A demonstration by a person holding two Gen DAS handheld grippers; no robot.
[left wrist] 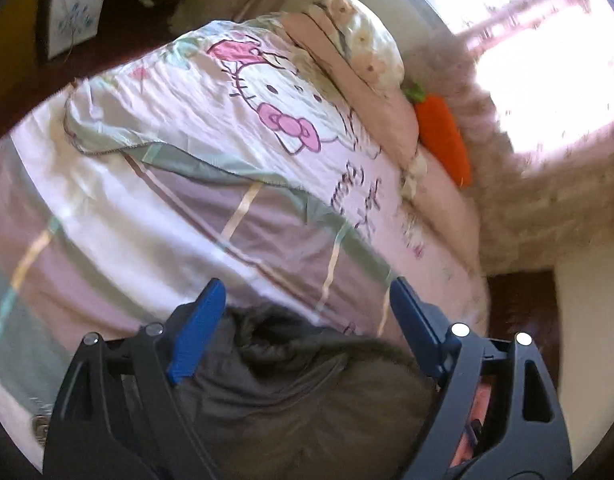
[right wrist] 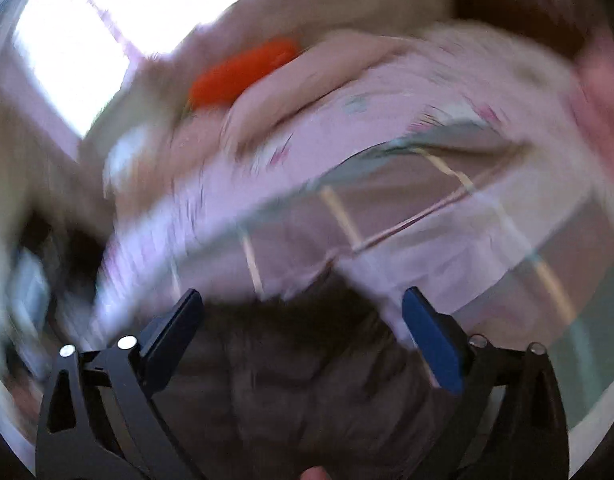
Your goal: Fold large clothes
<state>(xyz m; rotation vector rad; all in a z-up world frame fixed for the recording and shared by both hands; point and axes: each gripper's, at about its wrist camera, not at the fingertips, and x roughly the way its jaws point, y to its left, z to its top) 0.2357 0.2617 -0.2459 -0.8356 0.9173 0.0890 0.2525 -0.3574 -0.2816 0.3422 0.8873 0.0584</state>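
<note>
Left tongs (left wrist: 305,308) and right tongs (right wrist: 303,316) both stood spread, nothing pinched, above the dark grey crumpled fabric garment (left wrist: 291,380) lying on the pink cartoon-print bed (left wrist: 267,140); released bunched, its fold could slump open.

orange carrot plush (left wrist: 443,136) beside pillow (left wrist: 359,36) (floral) on cartoon-cat quilt (left wrist: 235,120)

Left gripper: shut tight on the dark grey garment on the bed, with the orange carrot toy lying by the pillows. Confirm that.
Not quite. The left gripper is not shut: in the left wrist view its blue fingers stand wide apart, with the dark grey garment lying loose between and below them on the bed. The rest holds: the orange carrot toy lies by the pillows.
</note>
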